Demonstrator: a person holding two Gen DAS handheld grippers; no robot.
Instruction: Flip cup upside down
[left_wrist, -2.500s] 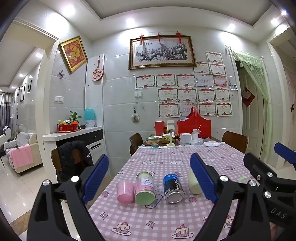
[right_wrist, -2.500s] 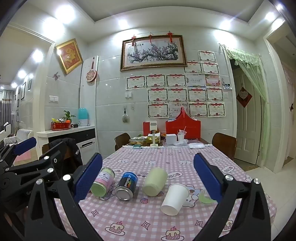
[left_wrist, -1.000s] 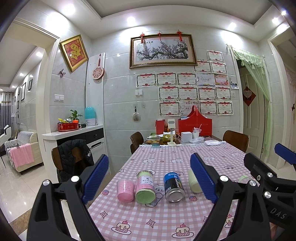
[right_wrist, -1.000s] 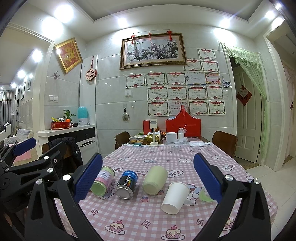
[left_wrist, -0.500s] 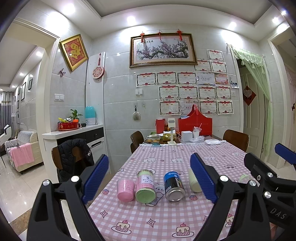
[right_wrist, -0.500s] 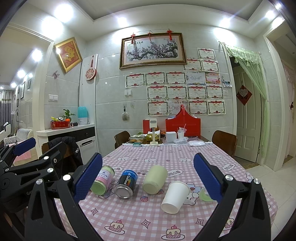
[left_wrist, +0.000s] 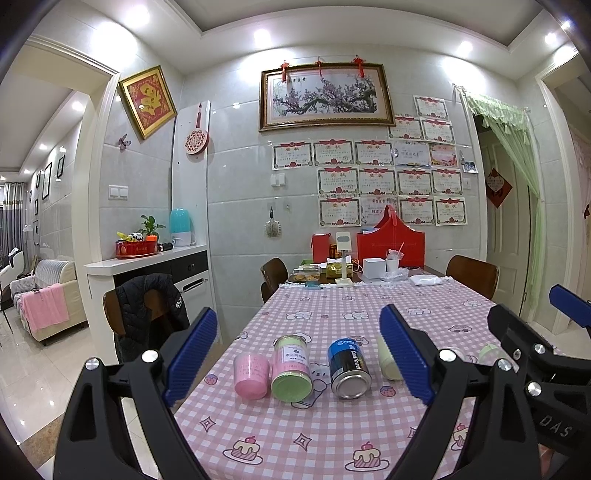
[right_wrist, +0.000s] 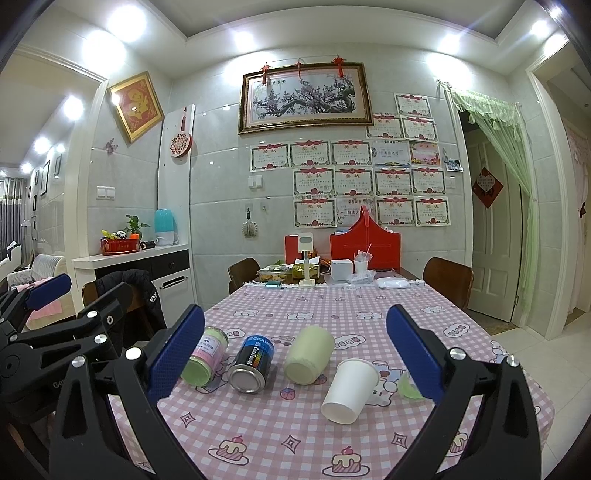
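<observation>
white cup (right_wrist: 350, 389), pink checked tablecloth (right_wrist: 295, 424)

Both grippers (left_wrist: 295, 354) (right_wrist: 295, 354) wide open, empty

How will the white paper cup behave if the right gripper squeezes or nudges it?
The white paper cup lies on its side on the tablecloth, so a nudge would probably roll it in a curve. It looks thin-walled and empty: likely light and easily crushed. The right gripper is open.

— Any lettering you can make out?
— The blue can (right_wrist: 251, 363) on its side reads "Cool Towel" — and "DAS" is moulded on the right gripper's (left_wrist: 546, 376) black body. The wall certificates (left_wrist: 373, 181) are too small to read.
</observation>
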